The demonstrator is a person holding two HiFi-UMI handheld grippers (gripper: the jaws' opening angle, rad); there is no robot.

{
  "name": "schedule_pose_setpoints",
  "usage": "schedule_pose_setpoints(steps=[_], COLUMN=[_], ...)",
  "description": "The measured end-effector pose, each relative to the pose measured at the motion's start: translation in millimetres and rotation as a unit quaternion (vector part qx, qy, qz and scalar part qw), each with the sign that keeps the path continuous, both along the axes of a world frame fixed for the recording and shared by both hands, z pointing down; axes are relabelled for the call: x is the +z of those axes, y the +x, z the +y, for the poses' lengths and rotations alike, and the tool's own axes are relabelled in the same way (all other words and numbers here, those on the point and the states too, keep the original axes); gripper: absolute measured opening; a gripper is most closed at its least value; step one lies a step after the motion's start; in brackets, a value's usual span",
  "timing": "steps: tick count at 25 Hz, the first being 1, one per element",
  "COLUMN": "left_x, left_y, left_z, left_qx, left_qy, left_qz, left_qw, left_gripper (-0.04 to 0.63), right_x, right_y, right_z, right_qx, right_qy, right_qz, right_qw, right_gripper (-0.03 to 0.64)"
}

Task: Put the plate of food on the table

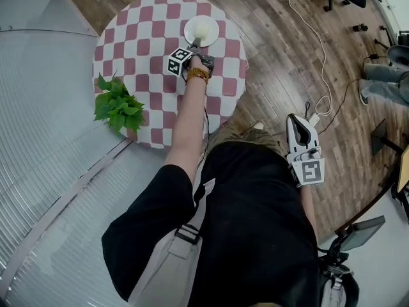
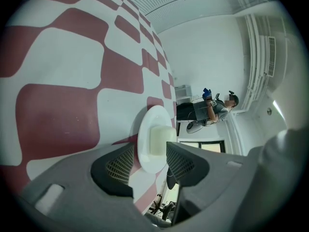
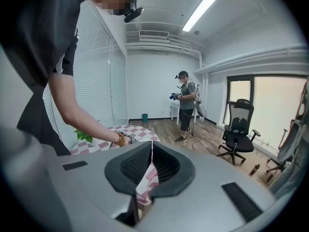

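R gripper [image 1: 295, 123] is hanging by the person's hip, clear of the table [image 1: 137, 56], jaws pressed together w/ nothing btwn them. L arm is stretching out across the checked cloth. L gripper [image 1: 197, 46] is sitting at the plate's [image 1: 190, 29] near edge, jaws spread wide, pads flanking the rim w/o pinching it. The plate w/ pale food [image 1: 203, 27] is resting flat on the table's far side. Green plant [image 1: 117, 104] is sitting at the table's left edge.
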State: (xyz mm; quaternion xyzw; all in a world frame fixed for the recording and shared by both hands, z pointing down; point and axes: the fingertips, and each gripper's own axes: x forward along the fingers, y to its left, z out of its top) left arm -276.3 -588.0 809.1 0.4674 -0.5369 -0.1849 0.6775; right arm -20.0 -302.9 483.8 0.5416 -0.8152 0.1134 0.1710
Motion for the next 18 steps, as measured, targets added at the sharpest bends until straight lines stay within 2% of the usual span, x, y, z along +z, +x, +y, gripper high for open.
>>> schedule_pose_setpoints(steps=[9,18], left_x=[5,1], left_y=[-9,-17], left_z=[46,128], left_qx=[-0.002,0.016], left_qy=[-0.008,-0.013], left_qz=[0.002,0.006], left_qw=[1.0000,0.9998], left_gripper=[0.189,0.189], right_x=[2,-1], right_y=[-6,-19], right_z=[-7,-24], right_qx=[-0.015,-0.057], right_qy=[0.013,0.028], right_qz=[-0.011,-0.025], right_qw=[1.000,0.998], right_gripper=[0.012,0.012])
